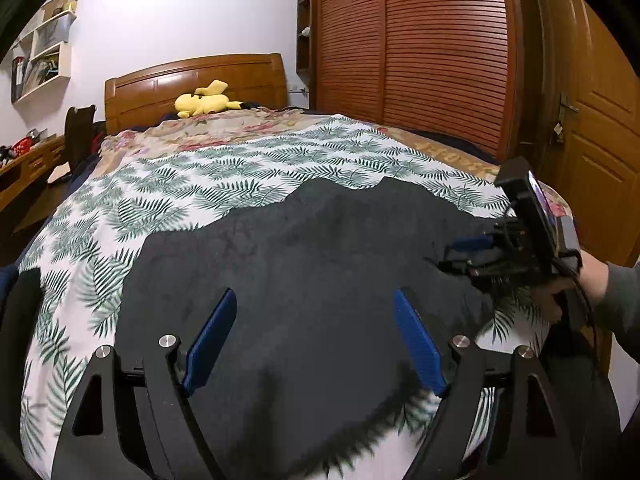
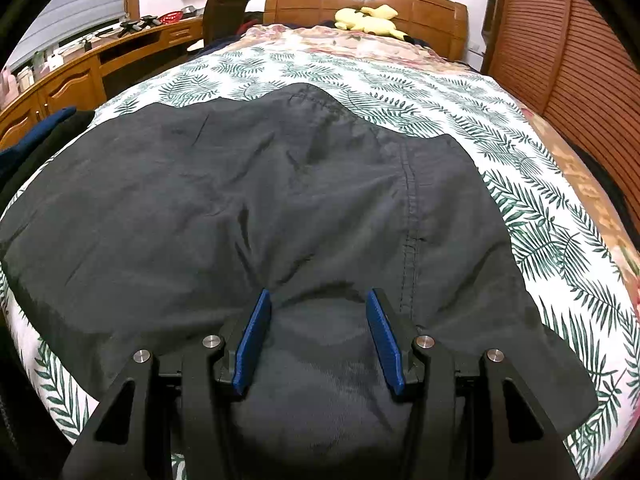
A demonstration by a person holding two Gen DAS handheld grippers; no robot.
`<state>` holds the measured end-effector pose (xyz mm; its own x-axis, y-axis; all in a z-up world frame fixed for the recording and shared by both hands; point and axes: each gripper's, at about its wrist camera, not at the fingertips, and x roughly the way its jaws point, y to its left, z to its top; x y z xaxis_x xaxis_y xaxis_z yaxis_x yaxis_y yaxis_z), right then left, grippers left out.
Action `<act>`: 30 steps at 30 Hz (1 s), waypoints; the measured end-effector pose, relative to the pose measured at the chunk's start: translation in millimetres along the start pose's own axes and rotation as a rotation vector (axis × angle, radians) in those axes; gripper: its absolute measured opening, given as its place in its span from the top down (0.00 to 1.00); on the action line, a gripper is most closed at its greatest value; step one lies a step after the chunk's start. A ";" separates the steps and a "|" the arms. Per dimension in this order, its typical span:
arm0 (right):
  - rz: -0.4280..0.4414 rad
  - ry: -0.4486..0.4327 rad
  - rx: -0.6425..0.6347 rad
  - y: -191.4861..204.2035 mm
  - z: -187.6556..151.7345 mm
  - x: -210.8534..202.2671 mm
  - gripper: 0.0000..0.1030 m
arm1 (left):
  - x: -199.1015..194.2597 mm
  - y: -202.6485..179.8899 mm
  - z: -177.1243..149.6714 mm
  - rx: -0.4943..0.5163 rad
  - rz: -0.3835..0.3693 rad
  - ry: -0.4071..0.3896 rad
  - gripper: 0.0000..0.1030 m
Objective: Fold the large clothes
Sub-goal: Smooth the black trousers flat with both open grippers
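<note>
A large dark grey garment [image 1: 304, 264] lies spread flat on the leaf-print bed sheet [image 1: 168, 188]; it also fills the right wrist view [image 2: 248, 200], with a stitched seam running down its right part. My left gripper [image 1: 314, 300] is open, its blue fingers wide apart just above the garment's near part. My right gripper [image 2: 318, 300] is open over the garment's near edge, with cloth bulging between the blue fingers. In the left wrist view the right gripper [image 1: 452, 256] is at the garment's right edge, held by a hand.
The bed has a wooden headboard [image 1: 196, 80] with a yellow plush toy [image 1: 206, 104] and a floral quilt [image 1: 224, 128] at the far end. A slatted wooden wardrobe [image 1: 420, 48] stands to the right. A wooden desk [image 2: 80, 68] and chair stand to the left.
</note>
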<state>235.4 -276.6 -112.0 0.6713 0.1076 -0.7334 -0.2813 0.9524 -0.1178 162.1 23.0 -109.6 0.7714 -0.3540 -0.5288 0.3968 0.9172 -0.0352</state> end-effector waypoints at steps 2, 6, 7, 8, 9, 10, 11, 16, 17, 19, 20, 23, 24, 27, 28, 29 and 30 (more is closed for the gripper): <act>-0.011 -0.002 0.009 1.0 -0.9 -0.1 0.49 | -7.8 3.6 -4.5 -0.006 0.002 -0.006 0.21; -0.042 -0.003 0.030 4.9 -0.1 0.2 0.48 | -22.0 13.4 -14.9 -0.008 0.013 -0.014 0.21; -0.056 0.006 0.032 7.1 1.5 -0.2 0.48 | -25.3 15.4 -18.4 -0.006 0.019 -0.014 0.21; -0.069 0.015 0.034 7.3 4.3 -0.9 0.48 | -27.5 17.4 -20.7 -0.005 0.025 -0.014 0.21; -0.083 0.021 0.041 9.6 6.6 -1.9 0.48 | -29.8 19.7 -23.1 -0.006 0.032 -0.018 0.21; -0.098 0.022 0.049 12.0 8.9 -4.3 0.48 | -31.8 22.4 -25.5 -0.011 0.034 -0.020 0.21; -0.100 0.014 0.055 14.5 10.7 -8.3 0.48 | -33.6 23.9 -27.9 -0.015 0.031 -0.019 0.21; -0.042 -0.064 0.040 41.7 20.4 -32.5 0.48 | -39.9 25.8 -40.2 -0.023 0.034 -0.013 0.21; -0.025 -0.079 0.027 49.7 22.1 -36.7 0.48 | -40.5 24.9 -42.0 -0.024 0.036 -0.012 0.21; 0.022 -0.097 0.004 63.4 23.2 -41.8 0.48 | -42.1 24.1 -44.3 -0.026 0.044 -0.014 0.21; 0.050 -0.093 -0.009 69.0 22.7 -41.0 0.48 | -42.6 24.0 -44.8 -0.030 0.049 -0.016 0.21; 0.098 -0.036 -0.033 82.9 18.9 -27.9 0.48 | -42.7 25.1 -46.2 -0.051 0.056 -0.014 0.21; 0.109 -0.018 -0.022 83.7 18.3 -22.1 0.48 | -42.4 24.8 -47.1 -0.061 0.060 -0.010 0.21; 0.137 -0.004 -0.035 83.0 20.6 -13.4 0.48 | -42.9 24.5 -52.1 -0.082 0.069 -0.008 0.21; 0.147 0.013 -0.046 82.8 21.9 -9.9 0.48 | -43.3 25.1 -54.6 -0.092 0.081 -0.005 0.21; 0.158 0.034 -0.068 83.2 22.0 -5.7 0.48 | -43.4 25.7 -56.4 -0.101 0.094 -0.002 0.21; 0.166 0.041 -0.091 81.2 25.2 -2.3 0.48 | -44.1 27.3 -58.6 -0.117 0.111 0.000 0.21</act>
<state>228.3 -192.3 -102.9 0.5825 0.2476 -0.7742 -0.4481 0.8925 -0.0516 109.8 74.4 -137.0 0.8073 -0.2491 -0.5350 0.2484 0.9658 -0.0748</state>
